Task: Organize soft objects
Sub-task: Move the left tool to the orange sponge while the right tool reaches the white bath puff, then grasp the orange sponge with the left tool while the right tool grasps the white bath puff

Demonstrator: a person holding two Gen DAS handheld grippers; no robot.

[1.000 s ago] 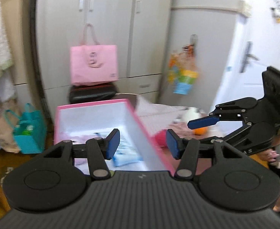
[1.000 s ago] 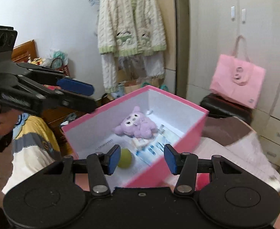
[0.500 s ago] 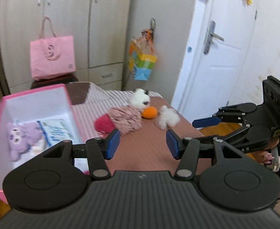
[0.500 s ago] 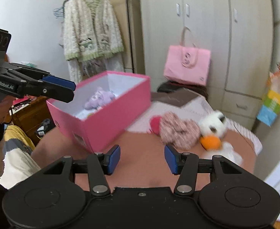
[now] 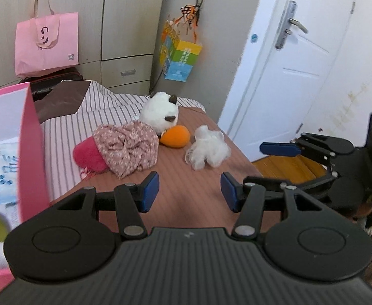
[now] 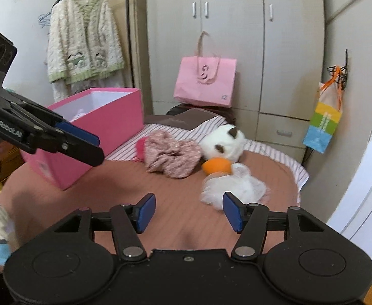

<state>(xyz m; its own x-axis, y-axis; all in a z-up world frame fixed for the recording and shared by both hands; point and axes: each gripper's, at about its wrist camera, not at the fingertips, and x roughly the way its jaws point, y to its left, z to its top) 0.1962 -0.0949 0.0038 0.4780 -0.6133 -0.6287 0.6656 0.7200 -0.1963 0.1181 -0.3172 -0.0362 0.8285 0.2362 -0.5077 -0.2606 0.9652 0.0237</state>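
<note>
Looks like the reach step imo: left gripper (image 5: 189, 194) and right gripper (image 6: 189, 212) both spread w/ nothing held, white puff (image 6: 232, 186) on the table right ahead, next is prob a pinch then over to the pink box (image 6: 104, 137).

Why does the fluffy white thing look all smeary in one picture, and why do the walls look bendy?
In the right wrist view the white puff is smeared by motion blur. In the left wrist view the same puff is sharper. Both views come through a fisheye lens, so the wardrobe and the door curve near the edges, and the right wrist view has dark rounded corners.
</note>
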